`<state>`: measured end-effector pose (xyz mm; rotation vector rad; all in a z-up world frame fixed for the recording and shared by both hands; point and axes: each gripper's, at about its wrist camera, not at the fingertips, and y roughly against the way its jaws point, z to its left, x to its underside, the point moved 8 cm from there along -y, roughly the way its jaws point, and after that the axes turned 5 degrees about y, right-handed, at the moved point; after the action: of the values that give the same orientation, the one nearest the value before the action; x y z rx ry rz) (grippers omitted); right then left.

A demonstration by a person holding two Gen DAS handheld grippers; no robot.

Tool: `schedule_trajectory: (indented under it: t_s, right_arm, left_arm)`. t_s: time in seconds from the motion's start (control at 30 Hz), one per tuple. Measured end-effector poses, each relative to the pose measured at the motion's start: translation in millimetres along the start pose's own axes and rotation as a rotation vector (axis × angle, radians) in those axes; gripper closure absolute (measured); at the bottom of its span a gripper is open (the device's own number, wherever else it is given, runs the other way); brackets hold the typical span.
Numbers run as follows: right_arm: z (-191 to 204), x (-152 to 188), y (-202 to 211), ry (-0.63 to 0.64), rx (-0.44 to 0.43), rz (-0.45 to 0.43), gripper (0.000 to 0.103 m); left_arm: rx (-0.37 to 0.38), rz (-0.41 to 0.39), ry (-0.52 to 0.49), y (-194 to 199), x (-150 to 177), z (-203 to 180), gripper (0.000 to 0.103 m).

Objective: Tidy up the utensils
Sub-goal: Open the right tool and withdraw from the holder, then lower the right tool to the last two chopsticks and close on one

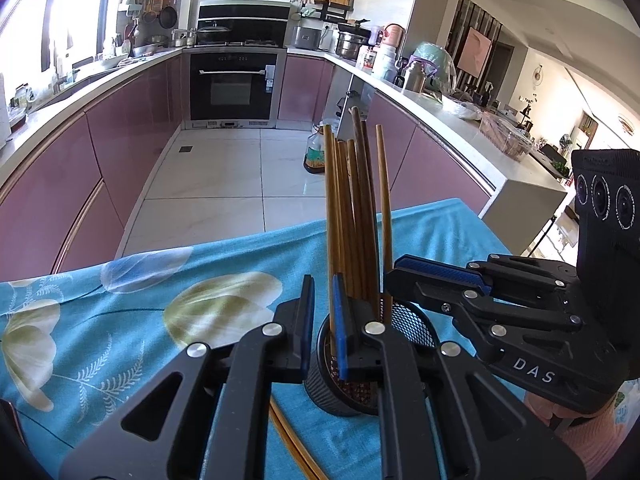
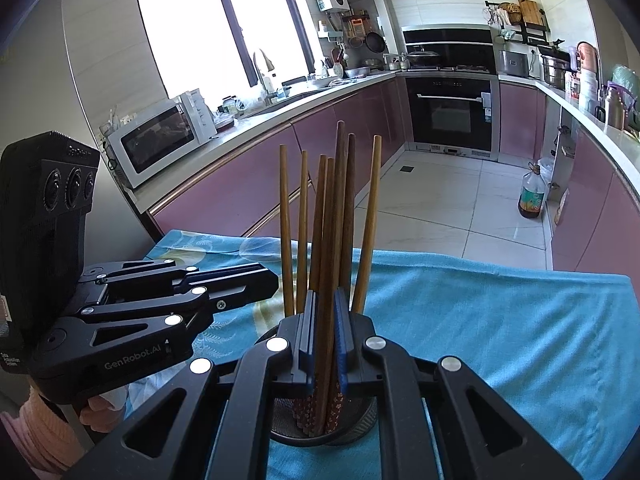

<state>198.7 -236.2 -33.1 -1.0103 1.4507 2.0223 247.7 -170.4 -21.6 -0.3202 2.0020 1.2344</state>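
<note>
A black mesh cup (image 1: 332, 388) (image 2: 362, 420) stands on the blue flowered tablecloth (image 1: 160, 280) (image 2: 480, 320). Several brown chopsticks (image 1: 356, 220) (image 2: 344, 220) stand upright in it. My right gripper (image 2: 325, 294) (image 1: 394, 272) is shut on two chopsticks whose flowered ends rest in the cup. My left gripper (image 1: 323, 280) (image 2: 274, 280) is at the cup's left side with its jaws a little apart. One chopstick runs along its right pad (image 1: 339, 320), and the pads do not press on it. Two loose chopsticks (image 1: 288, 440) lie on the cloth below the left gripper.
The table's far edge drops to a tiled kitchen floor between pink cabinets. An oil bottle (image 1: 314, 156) (image 2: 532, 196) stands on the floor. A microwave (image 2: 160, 140) sits on the left counter. Hands in pink sleeves (image 2: 40, 428) (image 1: 592, 432) hold the grippers.
</note>
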Motion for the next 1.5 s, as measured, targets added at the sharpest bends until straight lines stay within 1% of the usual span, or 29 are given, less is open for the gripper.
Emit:
schedule_trajectory:
  t_s: [0.03, 0.07, 0.17, 0.2, 0.3, 0.37, 0.43, 0.47, 0.5, 0.57, 0.73, 0.87, 0.97, 1.13, 1.33, 1.5]
  right_arm:
    - [0, 1, 2, 0.000, -0.001, -0.003, 0.094]
    - [1, 2, 4, 0.000, -0.004, -0.008, 0.093]
    - [5, 5, 16, 0.014, -0.017, -0.033, 0.084]
    - [9, 6, 21, 0.023, -0.023, -0.043, 0.081]
    - [25, 12, 38, 0.085, -0.034, -0.075, 0.072]
    - [41, 20, 48, 0.123, -0.077, -0.084, 0.069]
    - [55, 30, 54, 0.164, -0.101, -0.076, 0.066]
    - [62, 37, 54, 0.180, -0.113, -0.067, 0.065]
    - [68, 45, 53, 0.191, -0.128, -0.051, 0.065]
    - [77, 62, 46, 0.204, -0.135, -0.015, 0.064]
    - [83, 101, 16, 0.163, -0.137, 0.090, 0.063]
    - [86, 125, -2, 0.126, -0.130, 0.151, 0.063]
    - [91, 137, -9, 0.117, -0.130, 0.181, 0.063]
    - [97, 143, -12, 0.110, -0.135, 0.196, 0.063]
    - [102, 152, -21, 0.132, -0.091, 0.230, 0.063]
    - [101, 157, -25, 0.130, -0.080, 0.242, 0.063]
  left_arm:
    - [-0.008, -0.012, 0.000, 3, 0, 1, 0.082]
    - [-0.017, -0.032, -0.002, 9, 0, 3, 0.073]
    - [-0.046, -0.095, -0.018, 28, 2, 6, 0.067]
    - [-0.052, -0.113, -0.023, 35, 4, 8, 0.062]
    - [-0.087, -0.169, -0.036, 58, 13, 16, 0.052]
    - [-0.112, -0.186, -0.033, 70, 25, 25, 0.048]
    - [-0.147, -0.194, -0.041, 79, 38, 33, 0.043]
    - [-0.166, -0.199, -0.041, 83, 45, 38, 0.039]
    - [-0.186, -0.201, -0.039, 86, 54, 44, 0.032]
    - [-0.211, -0.194, -0.033, 89, 68, 54, 0.027]
    - [-0.280, -0.150, 0.001, 86, 108, 74, 0.024]
    - [-0.325, -0.122, -0.004, 79, 130, 75, 0.024]
    - [-0.326, -0.105, 0.004, 78, 143, 75, 0.024]
    - [-0.326, -0.093, 0.015, 75, 149, 71, 0.024]
    - [-0.318, -0.068, 0.038, 70, 159, 75, 0.024]
    - [-0.310, -0.054, 0.046, 68, 163, 76, 0.024]
